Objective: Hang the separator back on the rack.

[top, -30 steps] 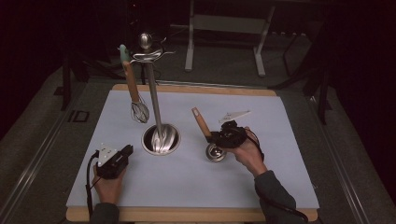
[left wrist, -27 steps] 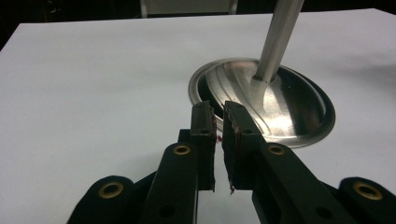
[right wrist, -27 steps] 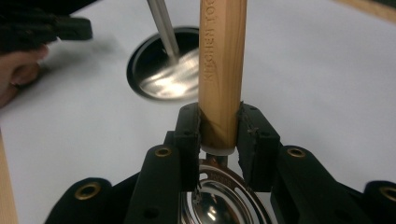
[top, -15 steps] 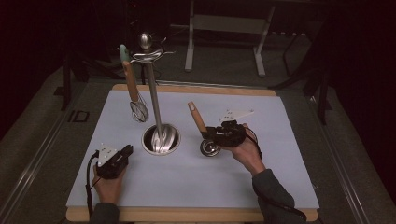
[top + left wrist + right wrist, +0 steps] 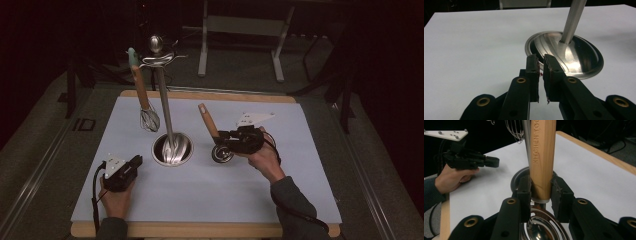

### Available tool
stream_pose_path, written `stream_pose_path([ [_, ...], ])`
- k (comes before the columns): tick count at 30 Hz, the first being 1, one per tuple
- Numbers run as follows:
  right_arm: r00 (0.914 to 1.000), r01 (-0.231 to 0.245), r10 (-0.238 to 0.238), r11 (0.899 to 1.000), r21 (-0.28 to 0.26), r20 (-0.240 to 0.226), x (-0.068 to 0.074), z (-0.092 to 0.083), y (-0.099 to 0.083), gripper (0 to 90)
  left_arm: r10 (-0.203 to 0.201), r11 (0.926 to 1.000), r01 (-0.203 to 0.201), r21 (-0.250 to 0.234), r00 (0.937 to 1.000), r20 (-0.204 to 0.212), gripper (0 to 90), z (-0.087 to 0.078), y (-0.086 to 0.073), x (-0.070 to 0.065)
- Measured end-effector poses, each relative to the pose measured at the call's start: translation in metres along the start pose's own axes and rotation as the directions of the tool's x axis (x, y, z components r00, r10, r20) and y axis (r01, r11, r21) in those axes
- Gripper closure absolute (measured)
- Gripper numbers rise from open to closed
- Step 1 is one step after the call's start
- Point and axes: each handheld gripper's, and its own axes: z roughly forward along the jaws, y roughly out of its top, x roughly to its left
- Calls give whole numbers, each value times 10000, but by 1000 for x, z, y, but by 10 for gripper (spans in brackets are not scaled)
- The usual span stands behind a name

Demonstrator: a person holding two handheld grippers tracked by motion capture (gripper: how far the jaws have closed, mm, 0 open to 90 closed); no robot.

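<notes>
Your right tool has its jaws clamped on the lower end of the wooden handle of a slotted spoon, just above the metal collar; in the right gripper view both pads press flat against the wood. The handle leans up and away toward the far-left corner of the worktop, and the spoon's round steel head hangs low over the white surface near the middle, just to the right of the stand base; you cannot tell whether the head touches the surface. Your left tool sits near the front-left part of the worktop, its jaws almost together with only a thin slit between them and nothing held, pointing at the rim of the stand base. The stand's steel pole rises from that base, and a whisk with a wooden handle hangs from a hook at its top, on the left side toward the far edge.
</notes>
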Motion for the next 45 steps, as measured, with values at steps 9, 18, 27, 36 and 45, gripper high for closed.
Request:
stream_pose_path([
  [9,9996,254,-257,9993,-276,-106,1,-6,11,709,-12,10000,12,-7,10000,-5,830,0,0,0],
  [18,9973,725,-730,9944,-764,-40,5,-15,24,709,8,10000,-8,-18,10000,-8,829,0,0,0],
  [27,9951,973,-986,9909,-928,-89,9,-18,34,709,-9,10000,9,-23,10000,-7,829,0,0,0],
  [36,9942,1031,-1062,9865,-1275,-182,10,-22,41,709,22,10000,-22,-16,10000,-26,829,0,0,0],
  [45,9931,1084,-1136,9841,-1407,-295,9,-24,46,709,22,10000,-22,-9,10000,-25,828,0,0,0],
])
